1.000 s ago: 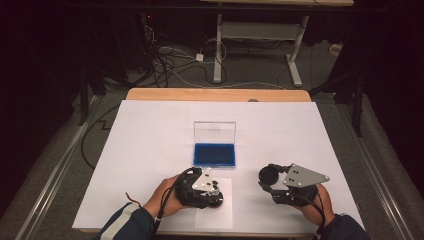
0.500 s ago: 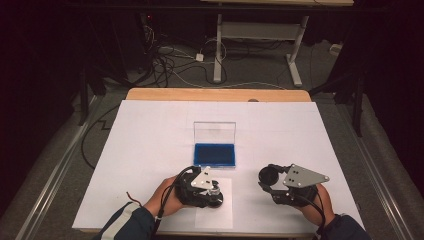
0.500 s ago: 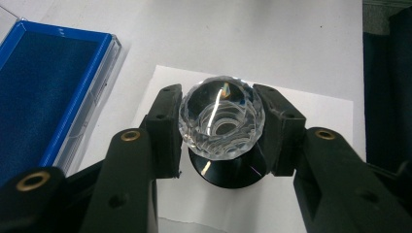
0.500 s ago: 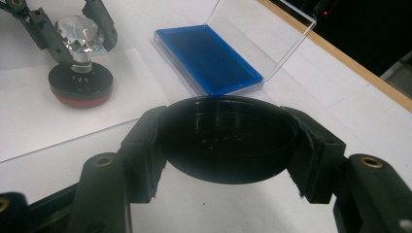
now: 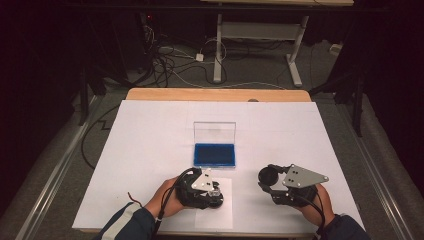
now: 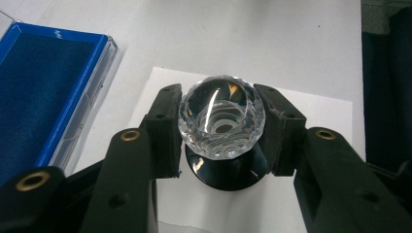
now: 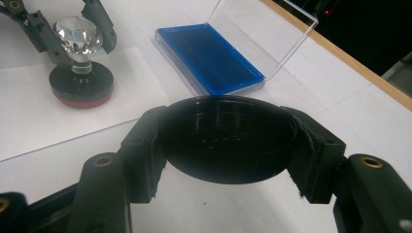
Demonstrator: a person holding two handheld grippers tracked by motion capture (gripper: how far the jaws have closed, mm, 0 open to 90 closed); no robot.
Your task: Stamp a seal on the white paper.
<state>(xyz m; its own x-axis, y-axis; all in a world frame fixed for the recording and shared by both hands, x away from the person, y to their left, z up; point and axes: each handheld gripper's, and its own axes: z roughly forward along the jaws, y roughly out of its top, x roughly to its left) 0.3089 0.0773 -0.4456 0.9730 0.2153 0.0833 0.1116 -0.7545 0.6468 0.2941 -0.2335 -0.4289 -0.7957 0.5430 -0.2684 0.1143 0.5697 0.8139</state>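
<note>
A stamp with a faceted crystal knob (image 6: 221,119) and a round black base (image 7: 80,80) stands upright on a white paper sheet (image 5: 215,212) near the table's front edge. My left gripper (image 5: 212,192) is shut on the knob, one pad on each side; it is seen across the table in the right gripper view (image 7: 77,24). My right gripper (image 7: 228,124) is shut on a round black cap (image 7: 226,138), held just above the table at the front right (image 5: 268,175).
An open case with a blue pad (image 5: 215,154) and an upright clear lid (image 5: 214,131) lies at the middle of the white table cover (image 5: 150,135). The wooden table edge (image 5: 215,94) runs along the back. Cables lie on the floor beyond.
</note>
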